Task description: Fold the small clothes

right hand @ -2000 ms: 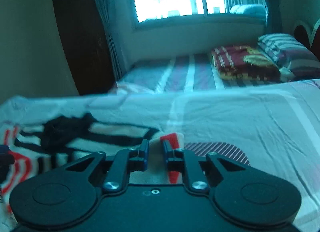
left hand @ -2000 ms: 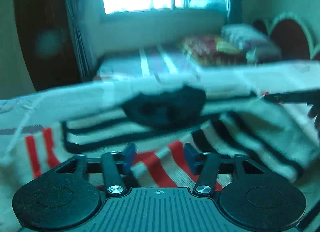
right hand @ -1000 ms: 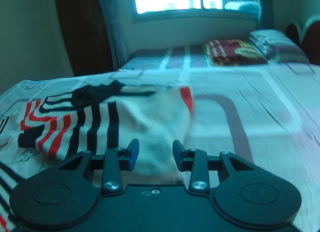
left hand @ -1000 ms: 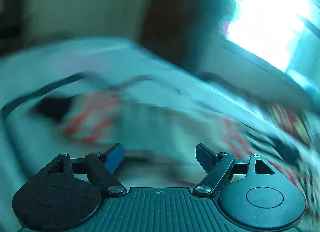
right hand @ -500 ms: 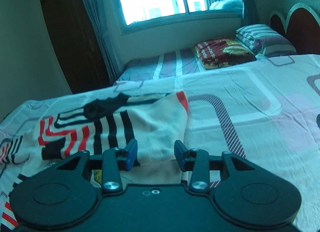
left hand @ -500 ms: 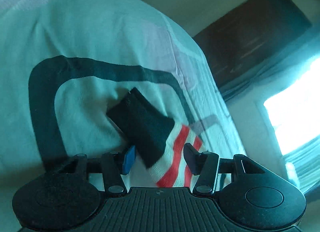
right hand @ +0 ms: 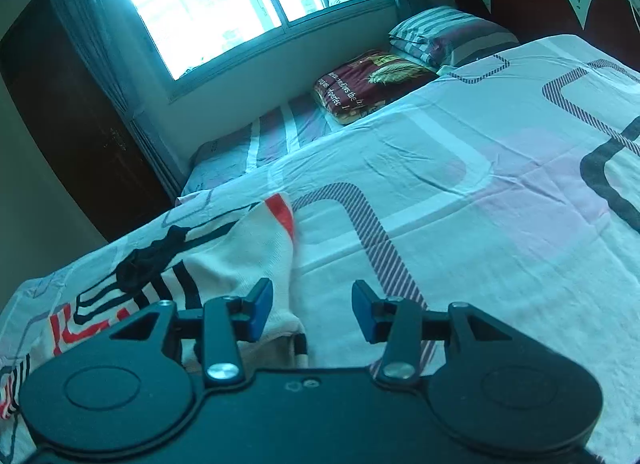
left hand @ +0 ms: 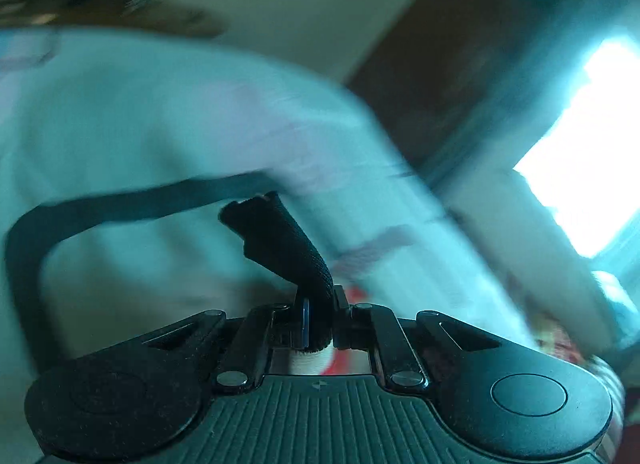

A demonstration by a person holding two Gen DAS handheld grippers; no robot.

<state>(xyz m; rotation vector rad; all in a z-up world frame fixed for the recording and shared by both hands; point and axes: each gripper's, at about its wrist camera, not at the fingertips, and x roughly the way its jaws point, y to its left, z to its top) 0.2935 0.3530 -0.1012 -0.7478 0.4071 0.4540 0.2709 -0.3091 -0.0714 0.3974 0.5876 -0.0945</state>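
now left gripper [left hand: 319, 322] clamps cuff [left hand: 280, 242] — closed.

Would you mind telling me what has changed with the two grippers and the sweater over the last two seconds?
The left gripper swung to the sweater's black cuff and closed on it; it was open before. The right gripper released the striped sweater, opened and lifted clear. The sweater stays spread on the bedsheet.

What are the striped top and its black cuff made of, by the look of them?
The striped top looks like a soft knit, probably cotton or acrylic: fine ribbing shows and it slumps limply on the bedsheet. The black cuff, pinched in the left gripper, shows a coarser, matte ribbed knit.
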